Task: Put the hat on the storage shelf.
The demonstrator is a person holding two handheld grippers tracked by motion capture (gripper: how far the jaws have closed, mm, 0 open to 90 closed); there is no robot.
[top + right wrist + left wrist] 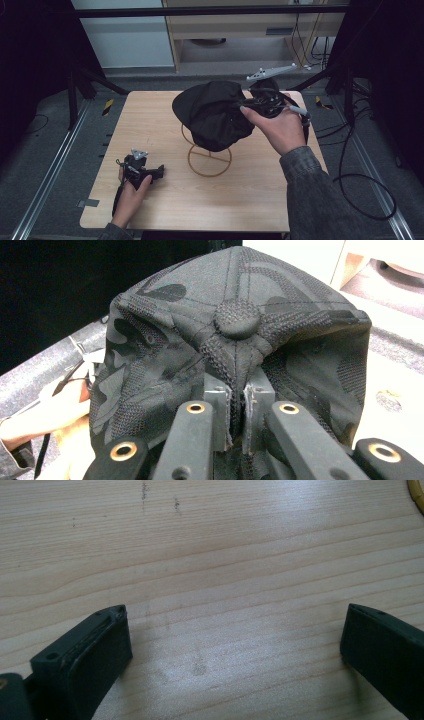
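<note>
Over the desk [150, 120] centre, a cap [215, 115] is held above a stand [209, 159] | cap fabric is pinched by the right gripper [235, 415], jaws closed | left gripper [235, 645] at 7 o'clock, jaws wide apart, nothing held

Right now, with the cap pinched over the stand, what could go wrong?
1. The right gripper holds the black cap by a thin fold of crown fabric just below the top button; the jaws are nearly shut, so a tug could pull the cloth free.
2. The wire stand looks light, and the cap drapes over its top; dragging sideways may tip it.
3. The left gripper rests open on the table, away from the stand, so nothing steadies the base.
</note>
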